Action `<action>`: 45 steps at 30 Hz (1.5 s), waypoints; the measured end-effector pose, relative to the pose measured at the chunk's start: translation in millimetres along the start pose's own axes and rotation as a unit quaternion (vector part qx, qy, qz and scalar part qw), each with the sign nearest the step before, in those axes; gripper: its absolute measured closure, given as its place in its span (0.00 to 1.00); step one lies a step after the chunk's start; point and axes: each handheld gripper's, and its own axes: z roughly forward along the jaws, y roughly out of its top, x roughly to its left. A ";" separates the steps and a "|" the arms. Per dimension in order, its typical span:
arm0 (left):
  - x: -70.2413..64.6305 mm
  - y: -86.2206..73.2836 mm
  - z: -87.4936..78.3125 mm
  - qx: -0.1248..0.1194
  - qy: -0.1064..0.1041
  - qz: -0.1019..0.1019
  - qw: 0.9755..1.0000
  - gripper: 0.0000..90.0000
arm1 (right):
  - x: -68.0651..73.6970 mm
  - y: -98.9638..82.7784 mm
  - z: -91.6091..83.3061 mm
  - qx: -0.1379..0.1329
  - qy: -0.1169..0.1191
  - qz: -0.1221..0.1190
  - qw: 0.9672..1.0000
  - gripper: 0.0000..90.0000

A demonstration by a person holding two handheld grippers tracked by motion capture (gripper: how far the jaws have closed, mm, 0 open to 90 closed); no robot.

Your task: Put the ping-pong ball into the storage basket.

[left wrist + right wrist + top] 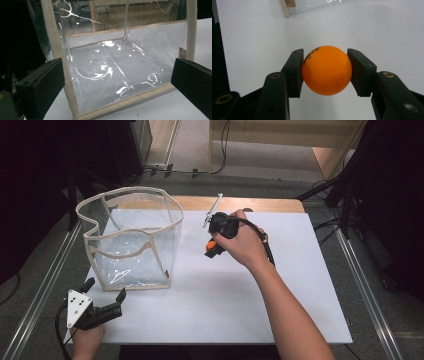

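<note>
At the near left corner of the white table top (300,310), the left gripper (107,301) is held low with its black jaws spread wide and nothing between them; in the left gripper view they frame the lower front edge of the bag without touching it. Just beyond it stands the clear plastic bag with beige fabric trim (131,240), upright, its mouth open upward, and nothing can be seen inside it through its walls. To the right of the bag, near the middle of the table, the right gripper (212,246) is carried in the person's right hand (242,242). An orange table-tennis ball (327,70) is clamped squarely between its two jaws, the pads pressing on opposite sides, and in the right gripper view the ball is seen clear of the white surface, with a corner of the bag's trim at the top of that view. The pick-up is therefore judged to be done. What appears to be left is the carry across to the bag's open mouth, the release of the ball into it, and perhaps a steadying of the bag by the left gripper.
</note>
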 end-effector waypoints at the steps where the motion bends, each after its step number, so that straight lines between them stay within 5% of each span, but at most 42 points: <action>1: 0.0 -0.1 0.0 -0.001 0.000 0.000 1.000 0.00 | -0.1 1.3 0.7 -0.001 0.001 -0.002 1.000 0.53; 15: 0.4 0.1 0.1 -0.001 0.000 -0.001 1.000 0.00 | -1.0 14.8 3.3 0.002 0.007 -0.009 1.000 0.53; 45: 0.8 0.0 0.1 -0.002 -0.001 -0.003 1.000 0.00 | 3.6 44.7 -24.6 -0.002 0.007 -0.032 0.999 0.54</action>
